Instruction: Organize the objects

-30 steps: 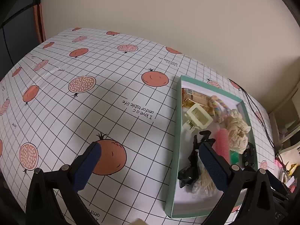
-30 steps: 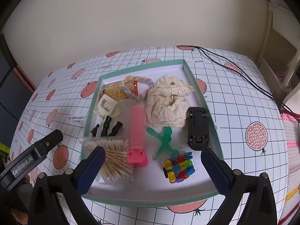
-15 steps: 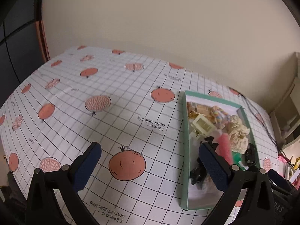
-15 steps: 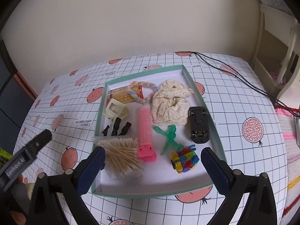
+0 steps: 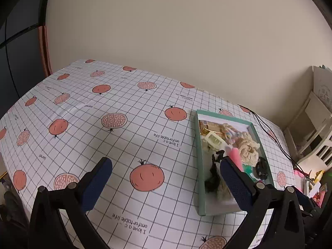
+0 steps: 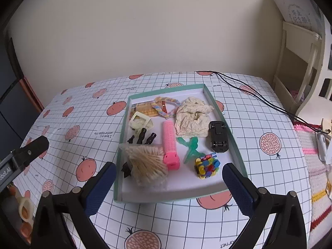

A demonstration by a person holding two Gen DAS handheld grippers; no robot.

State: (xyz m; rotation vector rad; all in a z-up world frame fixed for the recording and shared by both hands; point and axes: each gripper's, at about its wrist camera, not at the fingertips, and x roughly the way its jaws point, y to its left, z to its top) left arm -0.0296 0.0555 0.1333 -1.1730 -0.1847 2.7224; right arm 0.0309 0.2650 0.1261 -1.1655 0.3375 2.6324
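Both grippers are being held wide open above the table, with nothing between the fingers: the left gripper is being kept over the bare cloth to the left of the tray, and the right gripper is being kept over the near edge of the tray. Inside the tray are being kept a pink roller, cotton swabs, a black car, a cream scrunchie, a green clip and a colourful toy, all lying close together. A black cable is being left on the cloth behind the tray, to its right.
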